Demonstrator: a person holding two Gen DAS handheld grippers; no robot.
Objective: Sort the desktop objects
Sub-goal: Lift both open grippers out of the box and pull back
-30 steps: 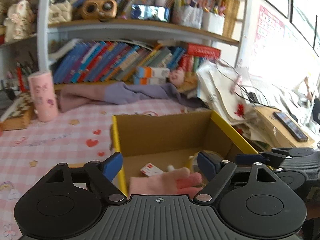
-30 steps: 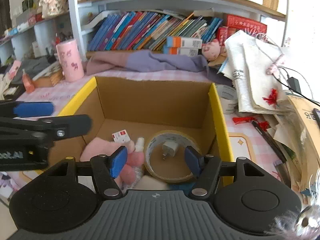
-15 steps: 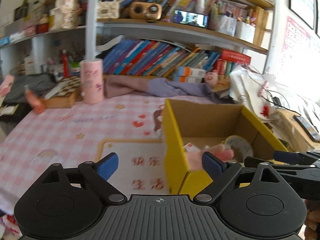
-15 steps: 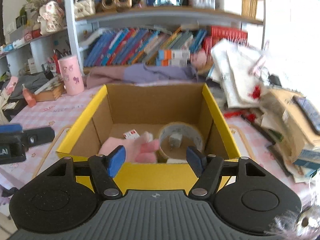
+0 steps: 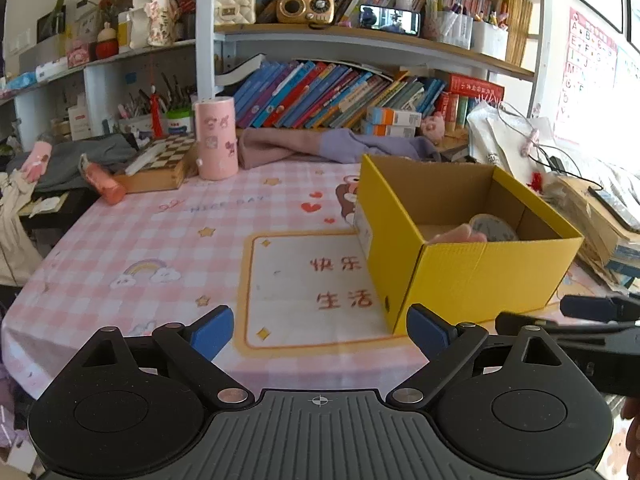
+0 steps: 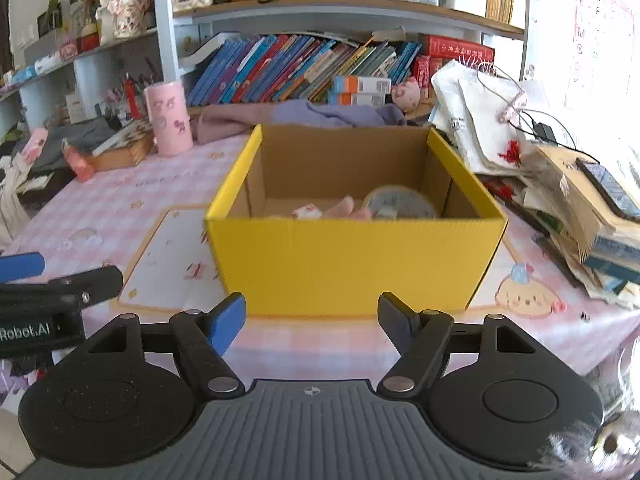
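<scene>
In the left wrist view, the left tongs [image 5: 320, 330] stood wide apart and empty above the desk [image 5: 160, 240], with the yellow box [image 5: 472, 272] to their right; a tape roll [image 5: 494, 230] and a pink glove [image 5: 456, 235] lay inside it. In the right wrist view, the right tongs [image 6: 312, 316] were also spread wide, holding nothing, just before the box's [image 6: 352, 260] near wall; a small carton [image 6: 307, 213] lay inside beside the glove [image 6: 344, 207] and the roll [image 6: 400, 202].

Pink checked table [image 5: 132, 240] carrying yellow box [image 5: 480, 276] near right edge; pink cylinder [image 5: 216, 138], chessboard [image 5: 160, 164], purple cloth [image 5: 320, 146] lying along far edge.
</scene>
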